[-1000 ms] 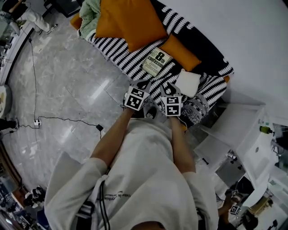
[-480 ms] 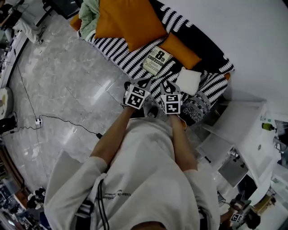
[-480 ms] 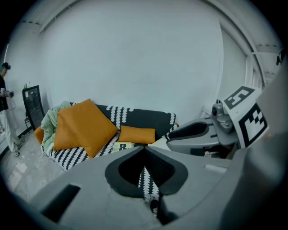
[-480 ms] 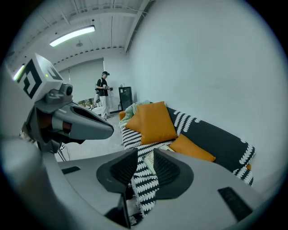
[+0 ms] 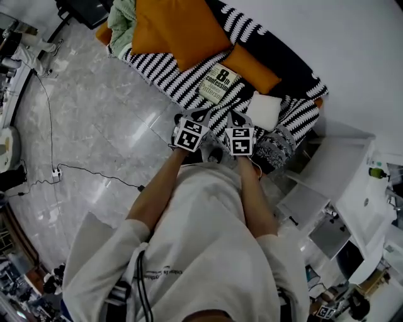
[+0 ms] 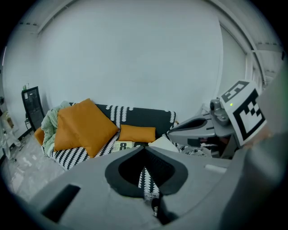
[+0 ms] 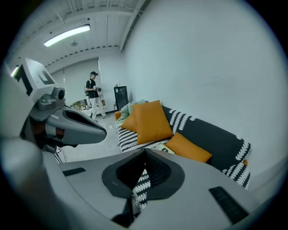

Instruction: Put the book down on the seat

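Little has moved since a second ago: both hands keep almost the same place in front of the sofa (image 5: 164, 72), and the book (image 5: 219, 85) lies where it lay before. Only the right gripper (image 5: 234, 117) is different: its jaws have just been closing, and in the right gripper view they now stand together at the tips with nothing between them; only the striped cover of the sofa shows behind. The left gripper (image 5: 200, 114) also has its jaws together and holds nothing. Both grippers point down toward the near edge of the seat, side by side, left one just beside right one.

The book rests flat on the seat, cover up, free from both grippers and a little farther than their tips. It lies between the big orange cushion (image 5: 176, 25) on its left and the small orange cushion (image 5: 252, 70) just beside it on the right. A white cushion (image 5: 263, 112) lies on the seat to the right of the book, near the right gripper. A green blanket (image 5: 121, 19) sits at the far left end of the sofa. On the grey floor (image 5: 88, 113) at the left runs a thin black cable (image 5: 94, 173)
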`<action>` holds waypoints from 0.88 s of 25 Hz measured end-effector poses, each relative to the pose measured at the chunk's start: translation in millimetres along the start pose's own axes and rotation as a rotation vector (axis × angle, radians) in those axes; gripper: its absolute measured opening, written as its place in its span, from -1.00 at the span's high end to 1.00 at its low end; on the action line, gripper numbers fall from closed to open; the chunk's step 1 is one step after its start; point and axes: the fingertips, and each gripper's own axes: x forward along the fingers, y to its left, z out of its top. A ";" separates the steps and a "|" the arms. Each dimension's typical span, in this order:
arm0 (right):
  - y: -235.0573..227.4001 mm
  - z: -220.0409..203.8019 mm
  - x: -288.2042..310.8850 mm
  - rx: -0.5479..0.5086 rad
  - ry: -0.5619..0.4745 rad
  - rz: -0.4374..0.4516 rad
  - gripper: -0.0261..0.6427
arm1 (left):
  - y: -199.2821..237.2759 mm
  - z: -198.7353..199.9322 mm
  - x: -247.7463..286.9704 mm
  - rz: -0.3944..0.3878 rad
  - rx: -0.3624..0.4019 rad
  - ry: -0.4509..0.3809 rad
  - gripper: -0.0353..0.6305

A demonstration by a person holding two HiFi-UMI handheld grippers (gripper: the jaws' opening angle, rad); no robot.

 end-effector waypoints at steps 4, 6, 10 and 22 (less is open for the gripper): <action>-2.5 -4.8 1.9 0.011 0.011 -0.016 0.90 | 5.3 -4.3 -2.7 0.013 -0.007 -0.008 0.87; -1.0 -6.8 1.1 0.016 0.023 -0.009 0.90 | 6.7 -6.7 -3.5 0.018 -0.012 -0.007 0.87; -2.8 -11.8 0.9 0.033 0.044 -0.001 0.90 | 4.1 -4.8 -4.1 0.008 -0.023 -0.006 0.87; 1.4 -18.9 6.4 0.015 0.066 0.036 0.90 | 8.5 -5.5 -4.1 0.017 -0.091 -0.017 0.87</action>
